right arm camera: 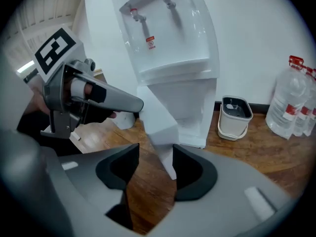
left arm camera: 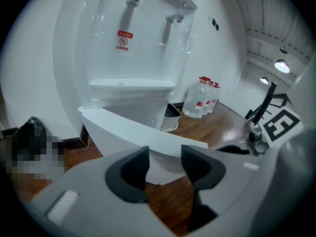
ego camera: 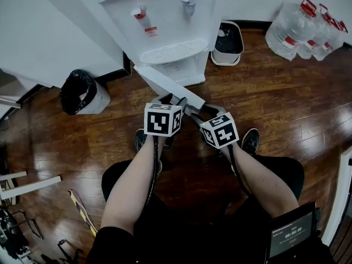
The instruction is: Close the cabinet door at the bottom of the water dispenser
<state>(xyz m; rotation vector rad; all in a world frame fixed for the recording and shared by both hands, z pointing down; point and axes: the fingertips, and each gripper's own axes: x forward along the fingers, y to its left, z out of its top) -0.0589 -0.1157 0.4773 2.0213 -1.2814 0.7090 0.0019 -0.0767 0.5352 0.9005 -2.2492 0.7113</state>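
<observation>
So, both claws are down low in front of the water dispenser, and the cabinet door at its bottom is swung wide open, sticking out toward them. The left claw has its jaws spread with nothing pinched. The door's broad white face sits right ahead of it, and the door's lower corner shows in the gap just past the tips. Can't tell if it's actually touching the panel. The right claw is spread too and empty. From its side the door is seen nearly edge-on, and that edge runs down right in front and dips into the gap, nearer the right-hand jaw. The left claw shows up and to the left of the right one, close to the door's edge. Further out, ahead and to the right of the right claw, a small white bin stands beside the dispenser's base, and a bunch of big water bottles sit further right still. Way off to the left of the left claw there's a black trash bin. Dark wooden floor under everything
</observation>
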